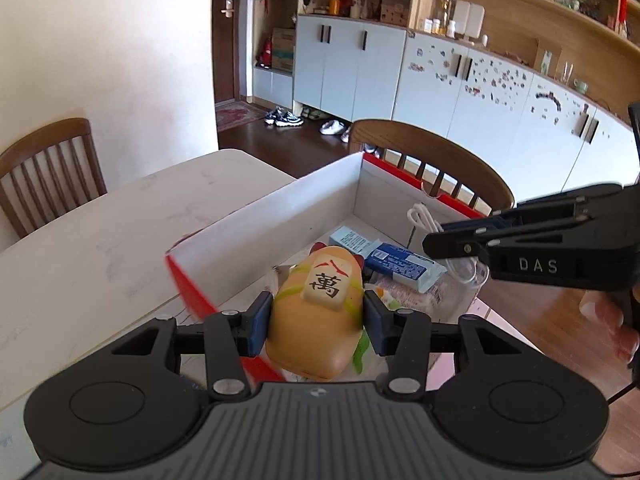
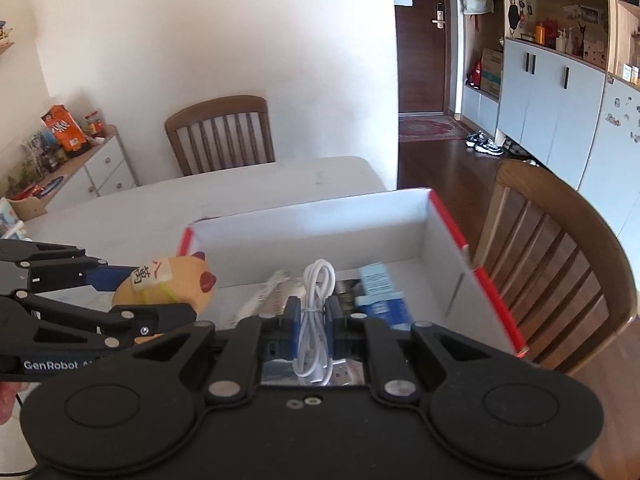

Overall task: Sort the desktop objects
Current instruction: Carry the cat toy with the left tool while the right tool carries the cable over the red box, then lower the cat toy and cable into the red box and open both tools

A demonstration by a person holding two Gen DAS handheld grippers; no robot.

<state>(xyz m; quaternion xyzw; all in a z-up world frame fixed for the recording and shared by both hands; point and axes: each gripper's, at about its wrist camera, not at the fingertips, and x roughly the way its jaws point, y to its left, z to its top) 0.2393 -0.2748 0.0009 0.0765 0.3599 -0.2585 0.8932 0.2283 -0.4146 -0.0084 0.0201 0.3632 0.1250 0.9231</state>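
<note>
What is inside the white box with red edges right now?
Inside the box lie a blue packet and some clear wrapped packs. The right gripper and its white cable cover part of the bottom, so anything lying below them stays hidden.

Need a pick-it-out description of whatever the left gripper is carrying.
Start at the white-walled, red-edged cardboard box on the pale table. Over its near corner the left gripper has its jaws shut on a tan, rounded squishy toy. Only it bears a cream tile with a black Chinese character.
</note>
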